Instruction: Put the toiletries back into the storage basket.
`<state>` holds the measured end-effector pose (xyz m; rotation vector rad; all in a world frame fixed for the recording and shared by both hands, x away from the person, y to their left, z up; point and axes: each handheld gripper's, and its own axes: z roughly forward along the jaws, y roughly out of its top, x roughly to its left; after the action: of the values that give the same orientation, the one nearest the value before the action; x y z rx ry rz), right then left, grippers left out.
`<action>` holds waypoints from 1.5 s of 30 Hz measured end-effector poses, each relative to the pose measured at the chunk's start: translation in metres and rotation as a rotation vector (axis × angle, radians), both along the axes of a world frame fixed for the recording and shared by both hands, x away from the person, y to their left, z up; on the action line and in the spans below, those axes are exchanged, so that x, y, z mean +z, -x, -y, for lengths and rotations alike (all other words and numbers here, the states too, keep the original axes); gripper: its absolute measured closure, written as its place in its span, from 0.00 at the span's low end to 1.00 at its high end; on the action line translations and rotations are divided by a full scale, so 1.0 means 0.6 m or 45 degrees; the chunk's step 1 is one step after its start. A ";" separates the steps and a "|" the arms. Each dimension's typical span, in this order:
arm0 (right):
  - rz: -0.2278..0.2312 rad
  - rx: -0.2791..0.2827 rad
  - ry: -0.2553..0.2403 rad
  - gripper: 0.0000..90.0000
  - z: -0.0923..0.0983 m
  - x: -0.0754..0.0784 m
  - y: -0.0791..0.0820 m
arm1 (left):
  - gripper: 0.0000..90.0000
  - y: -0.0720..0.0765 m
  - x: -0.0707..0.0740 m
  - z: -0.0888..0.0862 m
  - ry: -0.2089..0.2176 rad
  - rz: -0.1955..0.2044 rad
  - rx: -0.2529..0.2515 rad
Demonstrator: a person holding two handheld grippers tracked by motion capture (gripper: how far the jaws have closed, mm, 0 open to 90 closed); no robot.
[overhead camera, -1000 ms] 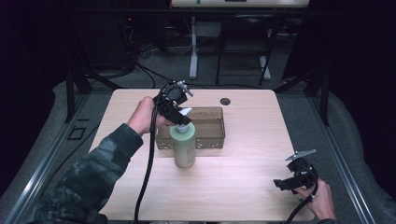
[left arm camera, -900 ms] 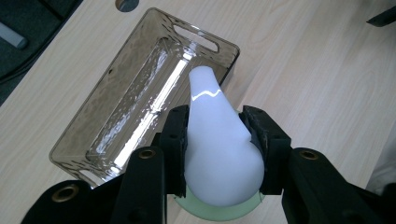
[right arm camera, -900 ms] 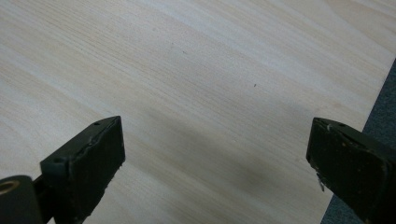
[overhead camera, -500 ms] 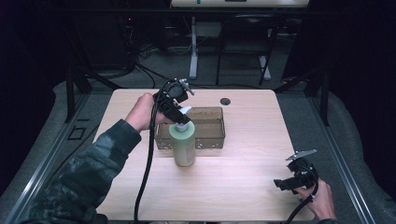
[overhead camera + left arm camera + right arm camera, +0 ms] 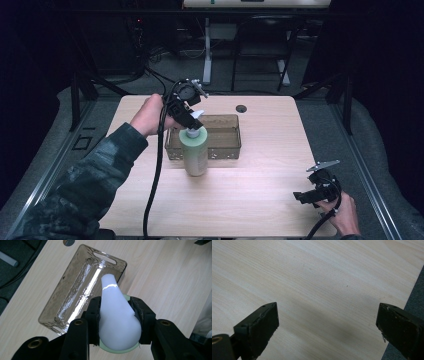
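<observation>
Tabletop [image 5: 260, 200]: the near half and whole right side are bare wood, open to a pass from the front or right.

Obstacles near centre-left: clear bin [image 5: 222, 135], long side facing the front edge; green pump bottle [image 5: 195, 150] upright just in front of its left end, apparently touching the wall. Bin interior free.

Left gripper [image 5: 189, 116] and its cable [image 5: 155, 180] block approach to the bottle from above and left.

Small round hole [image 5: 241, 108] behind the bin.

Right gripper [image 5: 312, 194] at the near right corner, jaws wide over bare wood.

Light wooden table [image 5: 270, 190], round cable hole [image 5: 242, 108] near its far edge, grey floor [image 5: 320, 125] around.
</observation>
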<state>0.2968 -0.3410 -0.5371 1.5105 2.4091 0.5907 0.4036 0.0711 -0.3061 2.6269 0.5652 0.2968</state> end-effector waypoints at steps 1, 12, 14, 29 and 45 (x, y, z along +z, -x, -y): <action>-0.003 -0.002 -0.008 0.04 -0.001 0.000 0.000 | 0.70 0.000 0.002 0.000 -0.001 0.002 0.000; 0.001 0.000 0.000 0.04 0.000 0.000 0.000 | 0.70 0.001 0.021 -0.004 -0.015 0.012 -0.002; 0.002 0.000 0.000 0.04 0.000 0.000 0.000 | 0.70 0.001 0.026 -0.004 -0.018 0.014 -0.005; 0.000 0.002 0.003 0.03 0.001 0.000 0.000 | 0.70 0.000 0.049 -0.004 -0.030 0.024 -0.006; 0.002 0.002 0.003 0.03 0.001 0.001 0.000 | 0.70 -0.003 0.080 -0.009 -0.043 0.053 0.007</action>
<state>0.2969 -0.3418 -0.5364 1.5067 2.4095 0.5889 0.4053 0.0763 -0.2583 2.6452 0.5585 0.3653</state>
